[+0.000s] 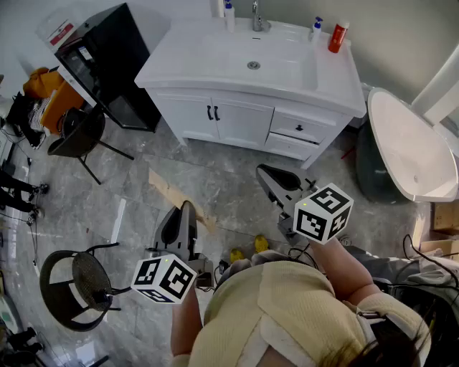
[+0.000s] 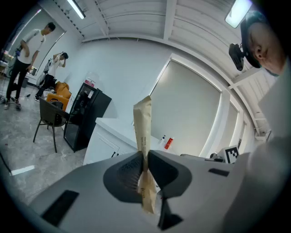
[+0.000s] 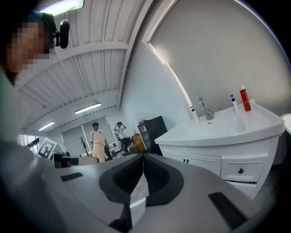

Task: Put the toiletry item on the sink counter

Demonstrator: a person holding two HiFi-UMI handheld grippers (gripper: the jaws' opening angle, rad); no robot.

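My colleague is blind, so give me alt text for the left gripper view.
The left gripper is shut on a flat tan packet standing upright between its jaws. Behind stand a white sink cabinet, a black cabinet and a chair.

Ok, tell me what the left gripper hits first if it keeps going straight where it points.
Probably the white vanity cabinet, near its counter edge; nothing shows in between. The left gripper, shut on a beige packet, aims there, though depth is unclear.

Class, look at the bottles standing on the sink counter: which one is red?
The red bottle at the right back corner of the sink counter. The small pump bottle beside it and the slim bottle left of the faucet are white with blue tops.
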